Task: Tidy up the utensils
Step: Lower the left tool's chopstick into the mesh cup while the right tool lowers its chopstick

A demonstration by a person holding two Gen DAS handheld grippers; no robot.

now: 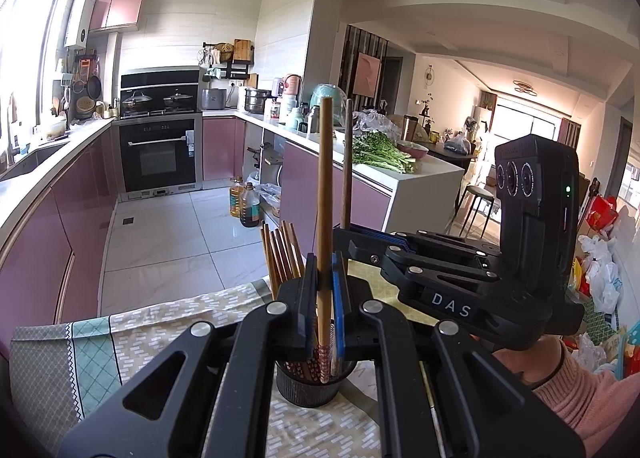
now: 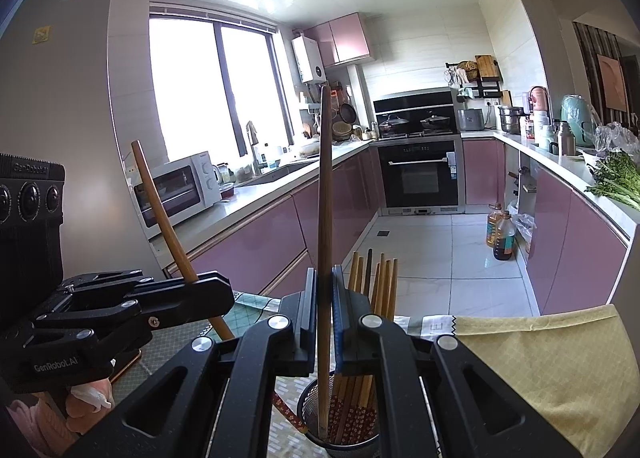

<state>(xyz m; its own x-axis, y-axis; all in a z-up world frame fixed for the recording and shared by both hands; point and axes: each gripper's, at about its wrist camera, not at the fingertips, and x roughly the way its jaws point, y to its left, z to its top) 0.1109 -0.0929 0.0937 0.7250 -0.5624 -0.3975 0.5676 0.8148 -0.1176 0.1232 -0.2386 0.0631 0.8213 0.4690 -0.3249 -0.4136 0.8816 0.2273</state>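
A chopstick (image 1: pixel 325 194) is clamped upright in the left tongs (image 1: pixel 324 290) and another (image 2: pixel 325 218) in the right tongs (image 2: pixel 325 298), tips over the holder (image 2: pixel 340 430) at 6 o'clock; lowering and release are judged next.

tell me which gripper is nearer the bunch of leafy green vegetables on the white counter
Right. The right gripper is on the side towards the leafy green vegetables; the left gripper is beyond it, farther off.

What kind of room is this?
It looks like a home kitchen: there is an oven under a stove with pots, a sink by the window, and a microwave on the counter.
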